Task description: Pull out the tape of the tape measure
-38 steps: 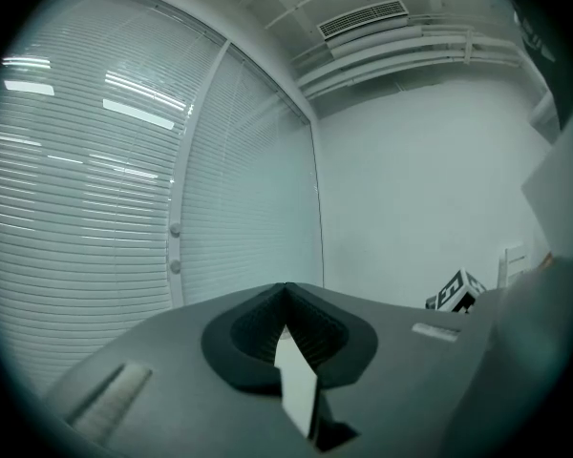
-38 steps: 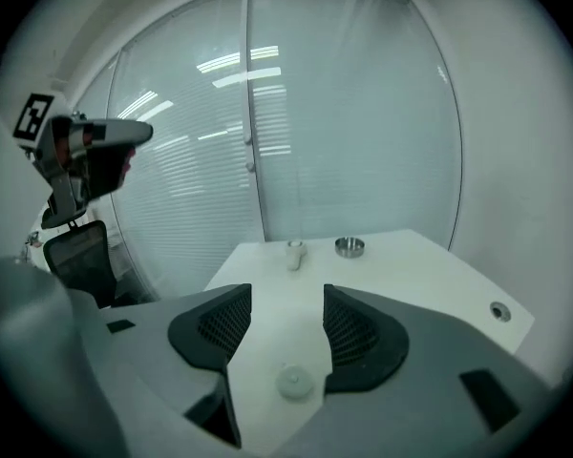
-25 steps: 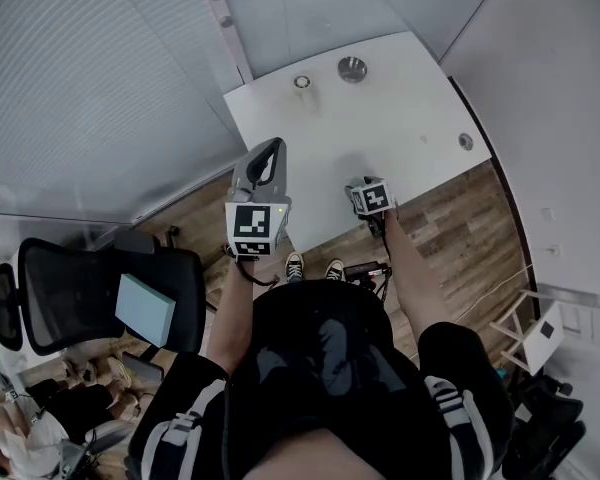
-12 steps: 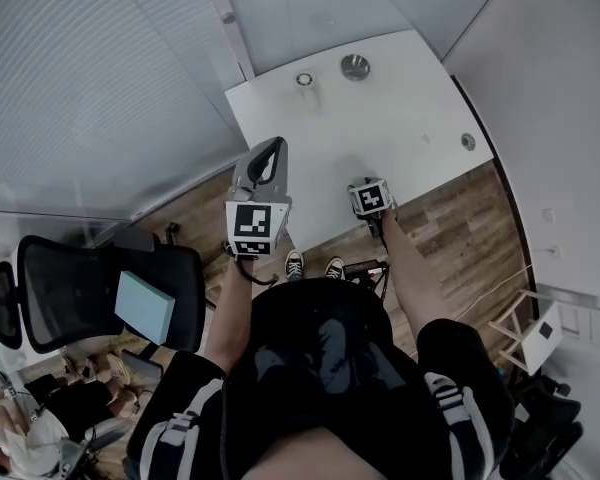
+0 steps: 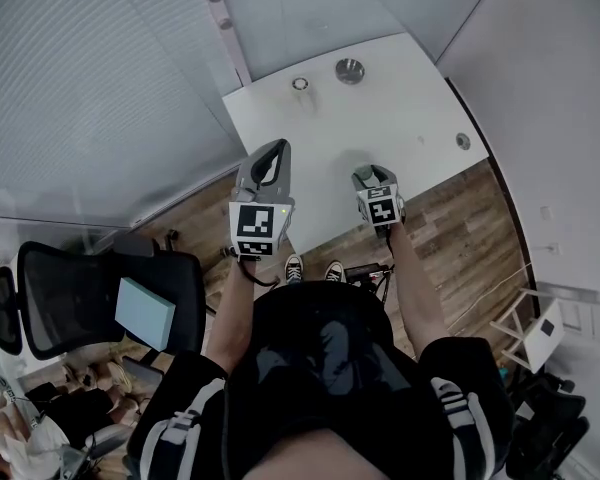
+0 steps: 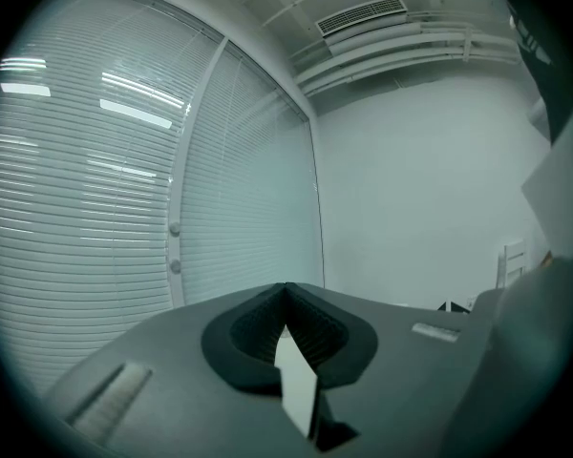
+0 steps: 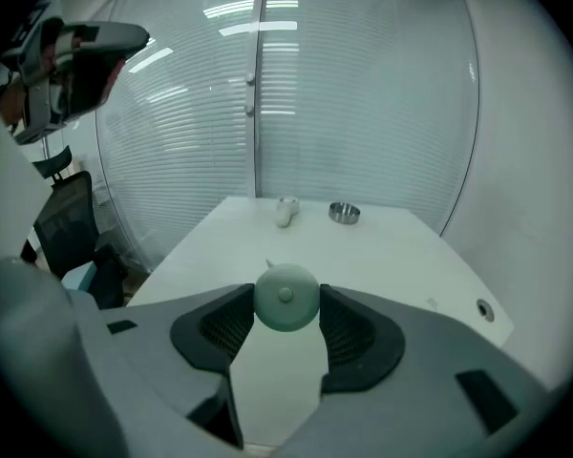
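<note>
Two jaws of the right gripper (image 7: 286, 303) clamp the round, pale green tape measure (image 7: 286, 295) by its sides. This holds its case clear above the white tabletop (image 7: 392, 256), likely for a pull, and they have just been closing on it. At its 9 o'clock in the head view, the left gripper (image 6: 286, 290) waits empty, jaws together. Since a second ago, the right gripper has lifted and changed tilt.
</note>
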